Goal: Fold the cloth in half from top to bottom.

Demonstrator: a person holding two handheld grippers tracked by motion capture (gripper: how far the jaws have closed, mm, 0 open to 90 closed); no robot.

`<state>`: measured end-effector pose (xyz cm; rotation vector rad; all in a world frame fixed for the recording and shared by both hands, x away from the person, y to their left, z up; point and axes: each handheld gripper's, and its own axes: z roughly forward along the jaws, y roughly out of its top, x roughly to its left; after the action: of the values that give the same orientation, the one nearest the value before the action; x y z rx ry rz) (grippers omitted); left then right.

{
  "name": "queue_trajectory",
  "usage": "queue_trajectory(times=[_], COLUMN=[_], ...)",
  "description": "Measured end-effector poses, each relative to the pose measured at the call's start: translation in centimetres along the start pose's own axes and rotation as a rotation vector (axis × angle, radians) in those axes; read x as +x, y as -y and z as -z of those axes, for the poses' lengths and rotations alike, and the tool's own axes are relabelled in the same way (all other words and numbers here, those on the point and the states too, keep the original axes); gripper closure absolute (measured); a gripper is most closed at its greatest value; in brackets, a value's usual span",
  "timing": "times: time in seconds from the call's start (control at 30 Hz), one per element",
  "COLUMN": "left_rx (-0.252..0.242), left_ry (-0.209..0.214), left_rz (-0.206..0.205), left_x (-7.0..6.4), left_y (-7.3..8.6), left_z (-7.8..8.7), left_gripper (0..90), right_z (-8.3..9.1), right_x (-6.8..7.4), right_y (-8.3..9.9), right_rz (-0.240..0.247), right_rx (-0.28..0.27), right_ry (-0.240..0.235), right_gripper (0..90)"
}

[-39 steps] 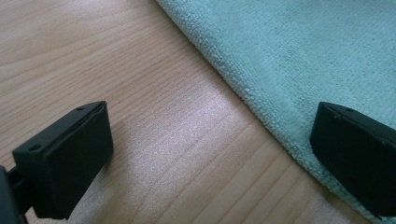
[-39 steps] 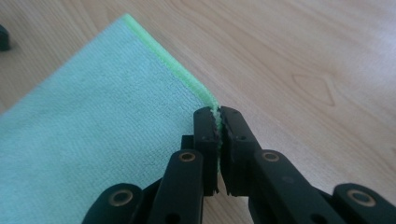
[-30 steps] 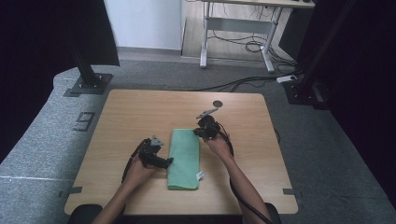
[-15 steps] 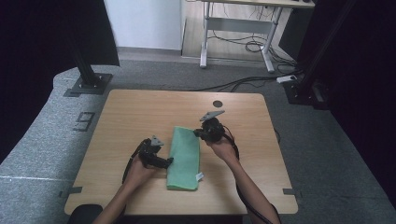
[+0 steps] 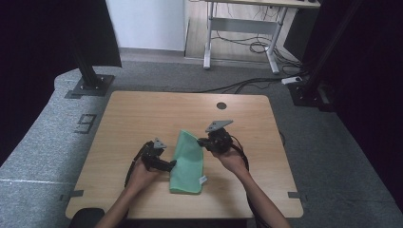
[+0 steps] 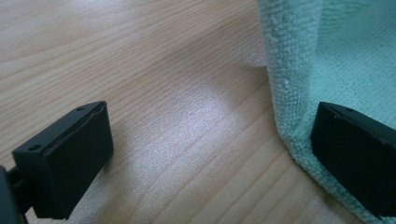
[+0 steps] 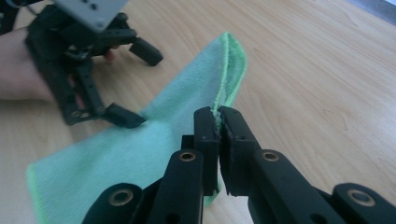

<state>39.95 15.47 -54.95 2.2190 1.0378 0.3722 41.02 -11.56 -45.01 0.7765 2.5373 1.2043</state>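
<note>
On the wooden counter (image 5: 142,114), cloth (image 5: 187,164) edge now lifted farther by clenched right claw (image 7: 218,122); left claw (image 6: 210,154) released, straddling hem, folding underway.

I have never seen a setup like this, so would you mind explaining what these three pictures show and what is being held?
There is no robot here: a person sits at a wooden table with a two-jaw tool in each hand. The high view comes from a fixed camera above, looking down on both forearms. The other two pictures come from small cameras riding on each tool, looking along its black jaws.

A green cloth lies on the table, folded lengthwise. The right hand-held gripper is shut on the cloth's edge and lifts that part slightly. The left hand-held gripper is open, one jaw over bare wood, the other on the cloth's border. A small dark round spot sits near the table's far edge.
</note>
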Motion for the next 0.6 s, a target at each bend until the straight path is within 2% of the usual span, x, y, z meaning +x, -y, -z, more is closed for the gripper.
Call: queue_trajectory(times=[0.33,0.6], left_rx=[0.002,0.004], left_ry=[-0.004,-0.006], left_rz=[0.002,0.004], left_x=[0.0,0.0], left_y=[0.0,0.0], left_z=[0.0,0.0], left_gripper=[0.0,0.0], right_z=[1.2,1.4], right_x=[2.2,3.4], right_y=[1.5,3.1], right_rz=[0.029,0.024], right_rx=[0.003,0.016], right_ry=[-0.039,-0.073], right_gripper=[84.9,84.9])
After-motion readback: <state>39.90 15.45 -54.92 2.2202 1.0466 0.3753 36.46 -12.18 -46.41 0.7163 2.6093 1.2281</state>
